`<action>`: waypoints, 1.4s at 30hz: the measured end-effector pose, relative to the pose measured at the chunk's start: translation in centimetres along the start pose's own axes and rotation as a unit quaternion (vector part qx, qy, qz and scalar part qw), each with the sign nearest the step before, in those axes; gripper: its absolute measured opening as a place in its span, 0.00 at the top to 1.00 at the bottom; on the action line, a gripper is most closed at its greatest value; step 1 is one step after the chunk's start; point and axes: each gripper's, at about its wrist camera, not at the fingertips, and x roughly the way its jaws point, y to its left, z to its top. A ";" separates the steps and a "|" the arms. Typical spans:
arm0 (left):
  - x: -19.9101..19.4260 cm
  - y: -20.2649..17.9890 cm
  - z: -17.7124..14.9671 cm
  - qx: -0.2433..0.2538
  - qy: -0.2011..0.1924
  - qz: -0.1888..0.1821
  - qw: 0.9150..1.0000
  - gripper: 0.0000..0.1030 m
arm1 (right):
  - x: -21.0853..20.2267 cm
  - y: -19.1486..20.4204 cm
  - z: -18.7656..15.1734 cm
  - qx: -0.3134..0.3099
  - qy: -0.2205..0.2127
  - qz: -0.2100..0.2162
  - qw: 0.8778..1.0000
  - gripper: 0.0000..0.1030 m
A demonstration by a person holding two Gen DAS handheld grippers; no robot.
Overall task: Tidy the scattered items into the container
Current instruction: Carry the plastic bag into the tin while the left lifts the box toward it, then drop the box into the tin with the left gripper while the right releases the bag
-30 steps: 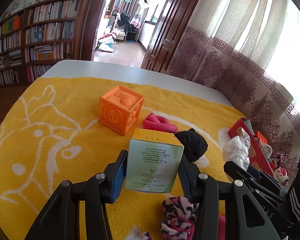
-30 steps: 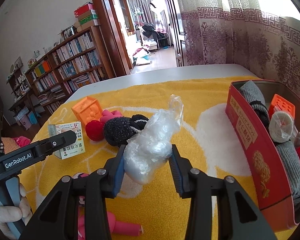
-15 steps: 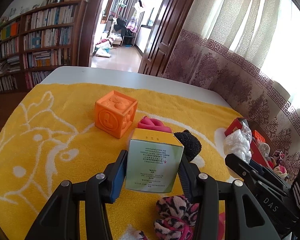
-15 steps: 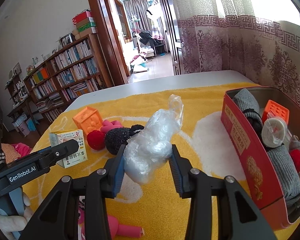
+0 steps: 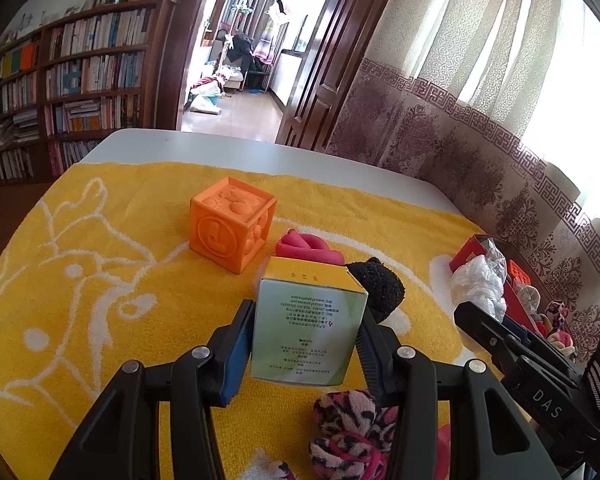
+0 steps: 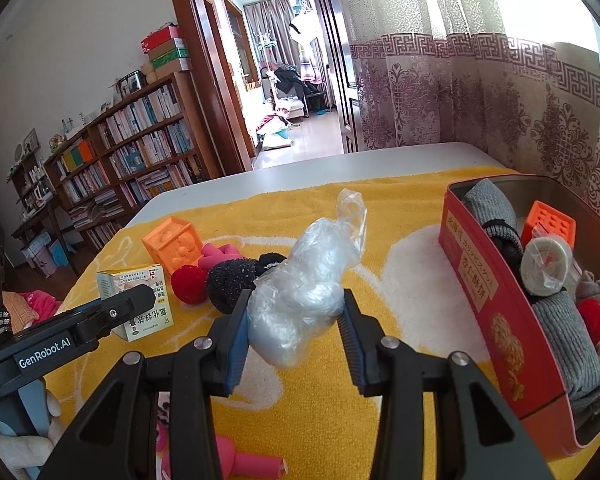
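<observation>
We grip the stiff, light carton (image 5: 308, 340) by its sides in the left gripper (image 5: 305, 347); the right gripper (image 6: 292, 332) pinches a soft, slippery plastic bag (image 6: 304, 300) mid-bulk.

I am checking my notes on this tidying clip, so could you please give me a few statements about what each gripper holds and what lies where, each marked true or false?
1. The left gripper is shut on the medicine box. True.
2. The right gripper holds the orange cube. False: it is shut on the crumpled plastic bag; the orange cube sits on the yellow towel.
3. The red tin is empty. False: it holds grey socks, an orange block and more.
4. The black pom-pom lies on the towel beside a red one. True.
</observation>
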 end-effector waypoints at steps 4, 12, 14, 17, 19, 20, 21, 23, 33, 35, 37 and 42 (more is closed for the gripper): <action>-0.2 -0.3 0.1 -0.003 -0.001 -0.009 1.000 0.52 | -0.2 -0.1 0.0 -0.001 -0.003 0.000 1.000 0.56; -0.5 -1.3 0.3 0.005 -0.008 -0.021 1.000 0.52 | -2.2 -1.3 1.2 0.018 -0.030 -0.002 0.999 0.56; -0.6 -1.4 0.4 0.006 -0.010 -0.020 1.000 0.52 | -3.3 -1.9 1.7 0.026 -0.046 -0.005 0.999 0.56; -0.8 -1.6 0.4 0.006 -0.013 -0.018 1.000 0.52 | -4.2 -2.9 2.4 0.041 -0.057 -0.006 0.997 0.56; -1.0 -1.8 0.4 0.009 -0.015 -0.017 1.000 0.52 | -4.4 -3.3 2.6 0.049 -0.057 -0.006 0.997 0.56; -1.1 -2.0 0.4 0.011 -0.016 -0.018 1.000 0.52 | -4.6 -3.4 2.7 0.051 -0.058 -0.004 0.997 0.56; -1.2 -2.3 0.4 0.015 -0.017 -0.018 1.000 0.52 | -4.7 -3.4 2.8 0.051 -0.058 -0.004 0.997 0.56; -1.6 -2.9 0.6 0.018 -0.020 -0.018 0.999 0.52 | -5.3 -3.5 3.0 0.050 -0.060 -0.001 0.997 0.56; -1.3 -9.8 1.3 0.073 -0.008 -0.049 0.996 0.52 | -10.5 -9.2 3.2 0.034 -0.086 -0.059 0.994 0.56; -0.9 -11.6 1.6 0.084 -0.007 -0.059 0.995 0.52 | -11.3 -11.1 3.0 0.038 -0.086 -0.077 0.993 0.56; -0.2 -13.5 1.8 0.097 -0.002 -0.067 0.993 0.52 | -11.8 -12.9 3.0 0.046 -0.086 -0.092 0.991 0.56; 1.4 -17.7 2.0 0.124 0.011 -0.087 0.988 0.52 | -12.1 -16.2 2.6 0.060 -0.075 -0.109 0.989 0.56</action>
